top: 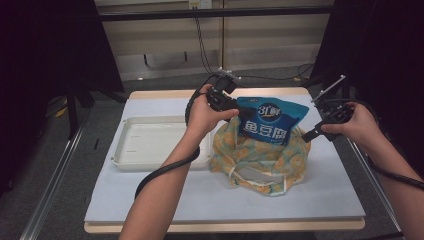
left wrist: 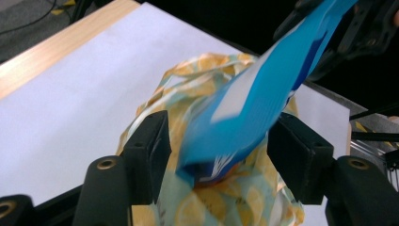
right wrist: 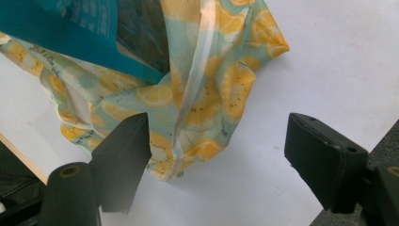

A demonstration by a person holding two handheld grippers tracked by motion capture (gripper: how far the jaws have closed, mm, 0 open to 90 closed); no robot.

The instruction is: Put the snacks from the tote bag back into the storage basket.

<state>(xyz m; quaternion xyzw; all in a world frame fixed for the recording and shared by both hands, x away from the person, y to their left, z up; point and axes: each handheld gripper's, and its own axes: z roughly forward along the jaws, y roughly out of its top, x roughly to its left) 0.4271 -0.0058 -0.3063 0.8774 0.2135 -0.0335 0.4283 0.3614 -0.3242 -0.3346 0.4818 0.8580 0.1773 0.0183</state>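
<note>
In the lower centre of the high view we see the lemon-print cloth bag [top: 260, 155] lying on the white table sheet [top: 175, 195], with its loose handles toward the bottom edge. Left of it, touching its side, the white tray [top: 145, 142] rests on the same sheet.

Rising out of the bag's mouth at frame centre is the blue snack pouch [top: 270, 120], tilted, with its lower end inside the bag. In the left gripper view the pouch [left wrist: 263, 94] passes between our two black jaws. The jaws stand part open with a gap on either side, so the left gripper [top: 239, 112] does not clamp the pouch; the lemon-print cloth bag [left wrist: 211, 188] lies directly beyond.

At right centre of the high view, the right gripper [top: 309, 134] sits just beside the bag's right edge. In the right gripper view its jaws stand wide open; the bag's fabric [right wrist: 188, 108] lies against the left jaw, and nothing is held.
</note>
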